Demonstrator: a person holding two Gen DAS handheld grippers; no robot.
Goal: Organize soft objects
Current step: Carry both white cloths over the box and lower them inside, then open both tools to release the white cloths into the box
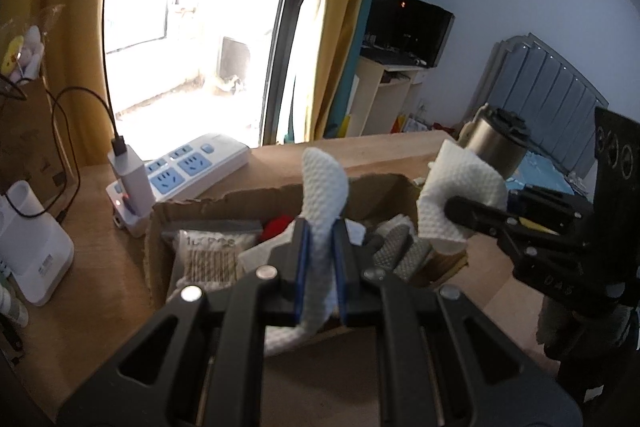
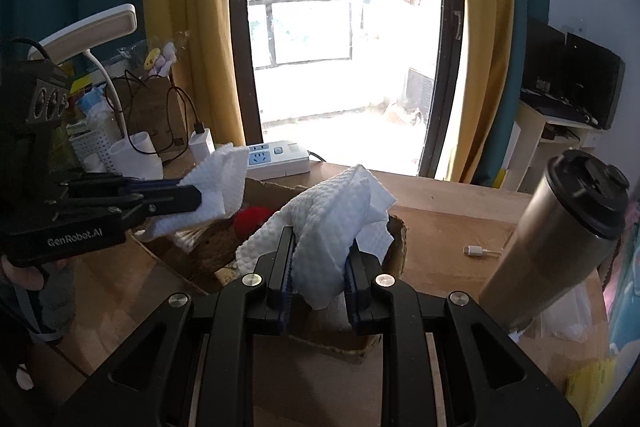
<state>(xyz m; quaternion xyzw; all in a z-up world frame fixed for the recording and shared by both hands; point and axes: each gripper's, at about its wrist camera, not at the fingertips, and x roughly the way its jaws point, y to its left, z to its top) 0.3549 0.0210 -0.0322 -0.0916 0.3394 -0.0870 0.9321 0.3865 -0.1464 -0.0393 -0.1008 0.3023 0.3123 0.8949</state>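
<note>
My left gripper (image 1: 320, 247) is shut on a folded white paper towel (image 1: 324, 187) and holds it above an open cardboard box (image 1: 192, 205). My right gripper (image 2: 320, 259) is shut on a second white paper towel (image 2: 340, 211), also above the box (image 2: 396, 239). In the left wrist view the right gripper (image 1: 460, 211) holds its towel (image 1: 456, 183) at the box's right side. In the right wrist view the left gripper (image 2: 192, 197) holds its towel (image 2: 220, 175) at the box's left side. The box holds a red soft thing (image 1: 278, 225), cotton swabs (image 1: 212, 259) and white and grey cloths (image 1: 396, 247).
A white power strip (image 1: 188, 167) with a charger lies behind the box by the window. A steel travel mug (image 2: 560, 231) stands at the right, a small white plug (image 2: 476, 251) beside it. A white lamp base (image 1: 32, 251) and a basket (image 2: 92, 143) stand at the left.
</note>
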